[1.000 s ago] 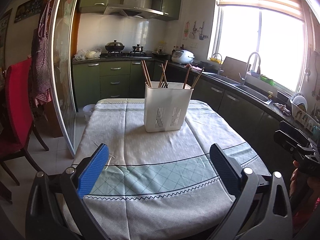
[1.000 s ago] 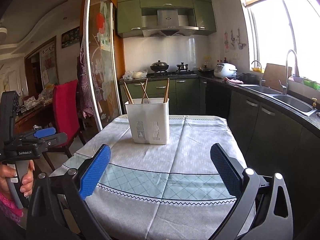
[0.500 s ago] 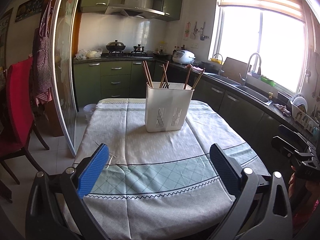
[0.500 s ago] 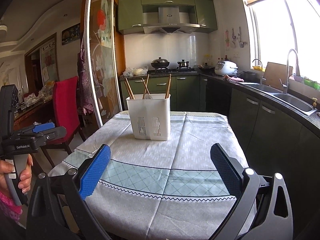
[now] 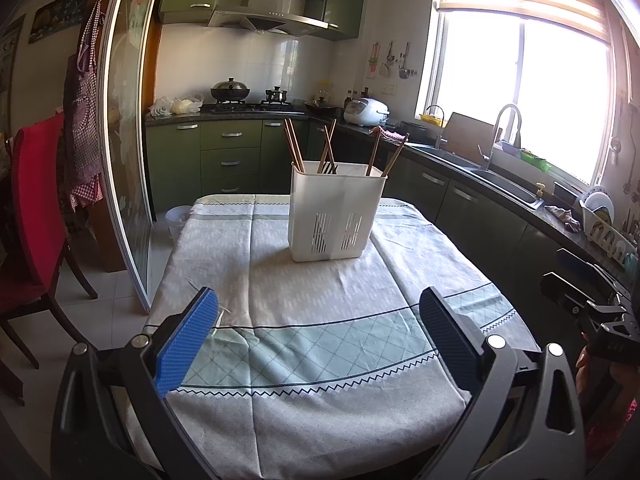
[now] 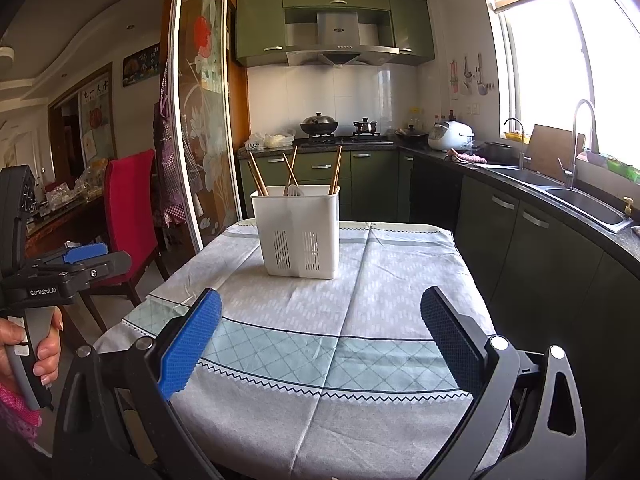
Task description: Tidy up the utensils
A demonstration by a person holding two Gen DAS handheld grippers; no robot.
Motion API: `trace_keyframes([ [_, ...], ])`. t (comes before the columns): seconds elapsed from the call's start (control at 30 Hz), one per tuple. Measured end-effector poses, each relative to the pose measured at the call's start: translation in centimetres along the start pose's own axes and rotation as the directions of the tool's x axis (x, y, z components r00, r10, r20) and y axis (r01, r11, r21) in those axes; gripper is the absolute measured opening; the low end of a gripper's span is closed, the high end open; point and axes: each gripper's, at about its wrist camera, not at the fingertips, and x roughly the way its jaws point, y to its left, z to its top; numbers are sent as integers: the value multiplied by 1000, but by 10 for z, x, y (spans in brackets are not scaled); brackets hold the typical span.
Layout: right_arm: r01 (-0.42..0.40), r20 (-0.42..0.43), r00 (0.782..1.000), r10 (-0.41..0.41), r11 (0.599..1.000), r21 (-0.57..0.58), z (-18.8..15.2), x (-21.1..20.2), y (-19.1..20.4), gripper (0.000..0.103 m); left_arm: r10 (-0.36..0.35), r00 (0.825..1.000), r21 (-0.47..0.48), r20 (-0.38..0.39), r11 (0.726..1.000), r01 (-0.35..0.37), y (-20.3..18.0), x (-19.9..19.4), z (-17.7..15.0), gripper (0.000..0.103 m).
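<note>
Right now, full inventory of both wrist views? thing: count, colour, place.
utensil holder: 1, white, slotted, on the table's far half
chopsticks: several, brown, upright in the holder; count unclear
tablecloth: 1, grey with a teal checked band, covers the table
chair: 1, red, left of the table
wok: 1, black, lidded, on the stove
rice cooker: 1, white, on the counter
left tongs: blue pads, open, empty
right tongs: blue pads, open, empty

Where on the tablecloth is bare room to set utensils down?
The tablecloth is bare between the white holder and the near edge, also left and right of it. Only the holder is crowded, with chopsticks leaning in it. Both tongs hang open, empty.
</note>
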Motion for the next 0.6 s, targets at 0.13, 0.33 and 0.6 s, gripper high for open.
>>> trace_keyframes([
  [0.13,3,-2,1000,-3,1000,-1,0,2,1,98,-5,1000,-6,-6,1000,5,0,1,-1,96],
  [0.33,3,-4,1000,-3,1000,-2,0,2,1,98,-5,1000,-6,-5,1000,5,0,1,-2,96],
  [0.6,3,-2,1000,-3,1000,-1,0,2,1,98,-6,1000,-8,-8,1000,6,0,2,-2,96],
])
